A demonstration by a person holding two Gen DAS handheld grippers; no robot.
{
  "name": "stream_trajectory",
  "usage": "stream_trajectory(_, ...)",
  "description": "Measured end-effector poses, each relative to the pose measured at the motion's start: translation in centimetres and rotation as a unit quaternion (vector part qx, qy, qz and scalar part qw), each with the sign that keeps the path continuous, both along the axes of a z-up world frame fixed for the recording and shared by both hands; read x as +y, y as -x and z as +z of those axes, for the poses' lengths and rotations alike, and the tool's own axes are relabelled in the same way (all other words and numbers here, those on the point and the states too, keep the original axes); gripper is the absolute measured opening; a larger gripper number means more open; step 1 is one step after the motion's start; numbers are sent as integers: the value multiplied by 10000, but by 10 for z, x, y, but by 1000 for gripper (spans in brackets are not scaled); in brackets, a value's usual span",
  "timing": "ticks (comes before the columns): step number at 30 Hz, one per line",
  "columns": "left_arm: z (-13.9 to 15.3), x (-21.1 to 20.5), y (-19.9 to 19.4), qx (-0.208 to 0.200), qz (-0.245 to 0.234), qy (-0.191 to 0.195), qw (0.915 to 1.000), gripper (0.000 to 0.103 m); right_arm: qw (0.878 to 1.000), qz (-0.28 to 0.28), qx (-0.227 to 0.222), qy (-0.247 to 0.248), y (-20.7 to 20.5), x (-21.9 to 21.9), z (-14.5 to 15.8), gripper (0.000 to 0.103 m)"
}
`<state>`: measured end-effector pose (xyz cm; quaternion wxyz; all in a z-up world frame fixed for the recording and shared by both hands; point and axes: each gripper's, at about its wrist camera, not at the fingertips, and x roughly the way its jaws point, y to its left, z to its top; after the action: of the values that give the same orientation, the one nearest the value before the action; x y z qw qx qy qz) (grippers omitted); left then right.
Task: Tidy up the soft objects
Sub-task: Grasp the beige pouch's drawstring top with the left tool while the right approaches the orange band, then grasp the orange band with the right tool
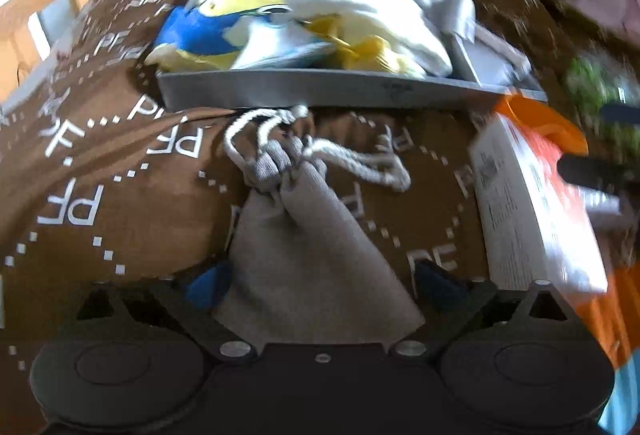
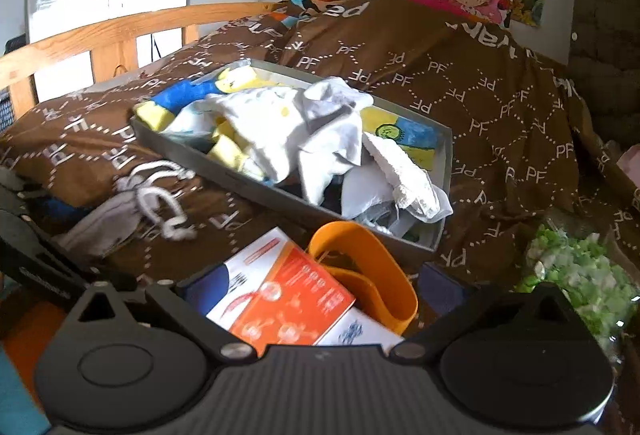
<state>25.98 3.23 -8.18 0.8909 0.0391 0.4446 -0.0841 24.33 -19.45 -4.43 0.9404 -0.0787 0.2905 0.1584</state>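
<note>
A grey drawstring pouch (image 1: 308, 247) with white cords lies on the brown bedspread, between the blue pads of my left gripper (image 1: 320, 283), whose jaws stand wide on either side of it. The pouch also shows in the right wrist view (image 2: 108, 219). Beyond it sits a grey tray (image 1: 280, 91) holding a blue-and-yellow plush (image 1: 200, 31) and white cloths (image 1: 360, 15); the tray shows in the right wrist view (image 2: 248, 183) too. My right gripper (image 2: 316, 291) is open around an orange-and-white box (image 2: 288, 299).
An orange cup (image 2: 372, 267) lies behind the box. A bag of green-white pieces (image 2: 580, 275) sits at right. A wooden bed rail (image 2: 100, 31) runs along the far left. Posters hang on the wall behind.
</note>
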Motion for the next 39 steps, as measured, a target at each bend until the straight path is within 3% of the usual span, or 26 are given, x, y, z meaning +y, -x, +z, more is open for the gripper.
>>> stream_trajectory(6, 0, 14, -15, 44, 410, 517, 9978, 76, 9994, -144, 173, -244, -32, -5, -8, 103)
stream_trajectory(16, 2, 18, -15, -31, 684, 610, 9958, 42, 9969, -393, 541, -426, -70, -1, -9, 103)
stream_trajectory(33, 3, -3, -14, -431, 58, 1044, 9936, 40, 9924, -844, 886, 101, -90, 4, -18, 97)
stream_trajectory(39, 2, -9, -9, -528, -215, 1126, 9920, 40, 9888, -994, 1113, 51, -92, 3, -18, 95)
